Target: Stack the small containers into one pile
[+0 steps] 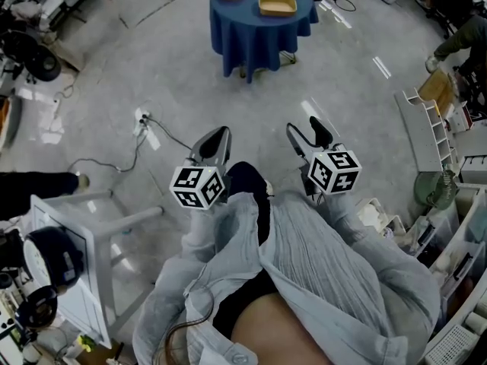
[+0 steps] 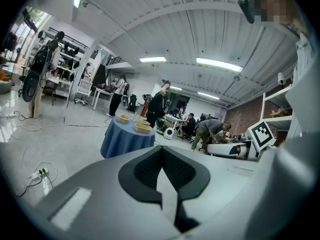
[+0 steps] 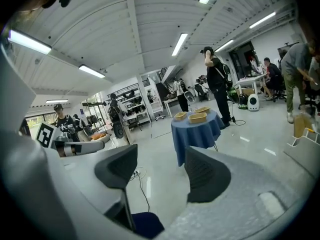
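Observation:
Three shallow tan containers [image 1: 277, 4] lie apart on a round table with a blue cloth [image 1: 259, 40], far ahead across the floor. In the left gripper view the table [image 2: 125, 140] stands in the distance with the containers [image 2: 142, 128] on top. The right gripper view shows the same containers [image 3: 198, 117] on that table [image 3: 197, 131]. My left gripper [image 1: 221, 134] [image 2: 162, 153] is shut, its pads touching with nothing between them. My right gripper [image 1: 304, 130] [image 3: 160, 170] is open and empty. Both are held close to my body, well short of the table.
A power strip with a trailing cable [image 1: 142, 120] lies on the grey floor ahead to the left. White shelving [image 1: 426, 128] and a fan [image 1: 434, 190] line the right side, and a white stand [image 1: 80, 238] is at my left. Several people stand beyond the table [image 3: 216, 79].

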Available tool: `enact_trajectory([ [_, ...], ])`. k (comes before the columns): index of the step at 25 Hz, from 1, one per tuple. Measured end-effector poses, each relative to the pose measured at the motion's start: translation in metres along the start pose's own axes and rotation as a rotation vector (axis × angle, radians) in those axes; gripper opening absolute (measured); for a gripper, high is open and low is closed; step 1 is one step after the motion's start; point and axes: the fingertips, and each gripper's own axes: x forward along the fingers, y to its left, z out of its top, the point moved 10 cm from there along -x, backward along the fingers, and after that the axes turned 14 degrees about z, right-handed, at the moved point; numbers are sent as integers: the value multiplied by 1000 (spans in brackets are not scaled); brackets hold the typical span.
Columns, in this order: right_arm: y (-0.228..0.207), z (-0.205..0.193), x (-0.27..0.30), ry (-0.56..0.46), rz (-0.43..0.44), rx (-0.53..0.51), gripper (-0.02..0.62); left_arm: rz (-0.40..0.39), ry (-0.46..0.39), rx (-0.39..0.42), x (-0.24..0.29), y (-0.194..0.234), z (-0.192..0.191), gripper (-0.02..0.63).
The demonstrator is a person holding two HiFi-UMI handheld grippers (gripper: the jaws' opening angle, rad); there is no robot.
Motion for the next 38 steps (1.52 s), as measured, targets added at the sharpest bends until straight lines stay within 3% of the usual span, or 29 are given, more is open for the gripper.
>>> enact_trajectory([
  [12,-22,4,29,32,-1,39,290,14,34,7,33,12,9,15],
  [38,-96,110,151,-3,-73,41,290,-35,35,21,188,78,110,15],
])
